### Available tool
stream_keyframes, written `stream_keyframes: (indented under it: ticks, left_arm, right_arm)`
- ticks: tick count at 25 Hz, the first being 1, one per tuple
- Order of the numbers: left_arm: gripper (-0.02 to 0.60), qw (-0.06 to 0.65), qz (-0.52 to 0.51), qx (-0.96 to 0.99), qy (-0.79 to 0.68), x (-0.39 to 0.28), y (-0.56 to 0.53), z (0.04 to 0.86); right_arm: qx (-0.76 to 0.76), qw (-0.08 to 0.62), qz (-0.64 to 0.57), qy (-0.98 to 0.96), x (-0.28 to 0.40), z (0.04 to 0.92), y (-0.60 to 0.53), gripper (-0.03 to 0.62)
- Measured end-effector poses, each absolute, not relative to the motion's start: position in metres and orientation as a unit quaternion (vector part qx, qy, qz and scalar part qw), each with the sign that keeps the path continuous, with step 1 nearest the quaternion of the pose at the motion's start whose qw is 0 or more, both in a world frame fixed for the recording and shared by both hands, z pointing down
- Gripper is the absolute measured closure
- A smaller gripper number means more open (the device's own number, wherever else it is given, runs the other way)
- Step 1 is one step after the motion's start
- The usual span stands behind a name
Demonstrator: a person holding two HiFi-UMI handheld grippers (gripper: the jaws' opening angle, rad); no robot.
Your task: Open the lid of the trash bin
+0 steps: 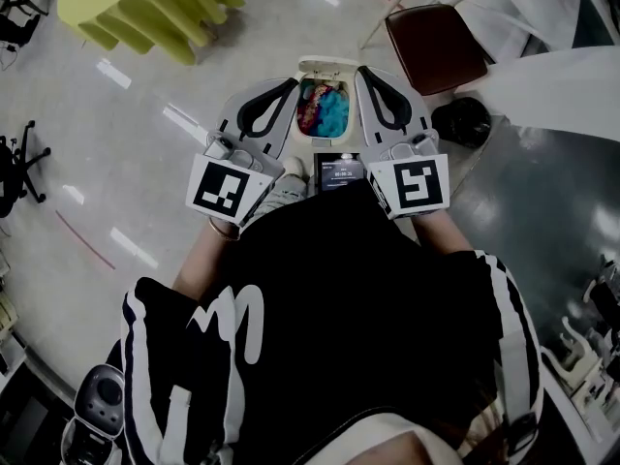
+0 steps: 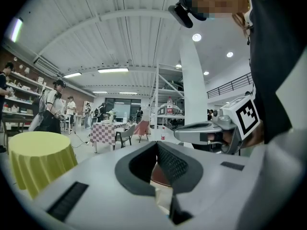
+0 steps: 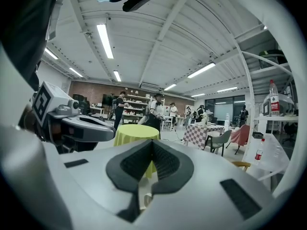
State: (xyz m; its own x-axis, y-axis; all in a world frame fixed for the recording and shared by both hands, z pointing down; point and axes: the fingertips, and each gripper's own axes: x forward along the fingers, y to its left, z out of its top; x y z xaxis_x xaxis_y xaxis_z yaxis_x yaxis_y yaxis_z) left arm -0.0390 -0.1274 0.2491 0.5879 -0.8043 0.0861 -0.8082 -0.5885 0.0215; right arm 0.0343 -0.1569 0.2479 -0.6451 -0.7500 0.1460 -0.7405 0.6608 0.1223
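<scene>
Trash bin [image 1: 321, 140] sits on the floor, below and just ahead of both gripper tips, in the gap between the two grippers. Its lid [image 1: 329, 66] looks already flipped up on the side away from the grippers, standing behind the opening. The inside is exposed, with red and blue stuff [image 1: 322, 109] showing in it. So the task reads as done, or all but done, and nothing obvious is left except maybe confirming the lid stays up by itself. Left gripper [image 1: 294, 85] is just left of the opening and right gripper [image 1: 360, 71] just right of it. Neither seems to touch the bin or lid, though overlap in the head view makes contact hard to rule out. Both are clenched with nothing held: in the left gripper view the ribbed pads [image 2: 170, 164] meet at the tips with only background showing through the loop below. The right gripper view shows the same, pads [image 3: 165, 163] closed tip to tip on nothing. Both gripper views look level across the room, not down at the bin, so the grippers point forward above it. A small dark screen device [image 1: 337, 170] sits behind the tips, between the two marker cubes. A brown chair [image 1: 436, 45] is ahead-right of the right gripper. A table in a yellow-green cloth [image 1: 145, 3] is well ahead-left of the left gripper.
</scene>
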Motion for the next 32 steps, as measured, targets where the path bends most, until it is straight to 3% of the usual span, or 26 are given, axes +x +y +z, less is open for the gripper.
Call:
stream_keyframes:
  ticks: [32]
  left_arm:
    - [0.574,0.021,0.028,0.887,-0.461,-0.037,-0.106,0.245]
  right_arm:
    - [0.41,0.068,-0.022,-0.909,0.038,0.244,-0.135,0.591]
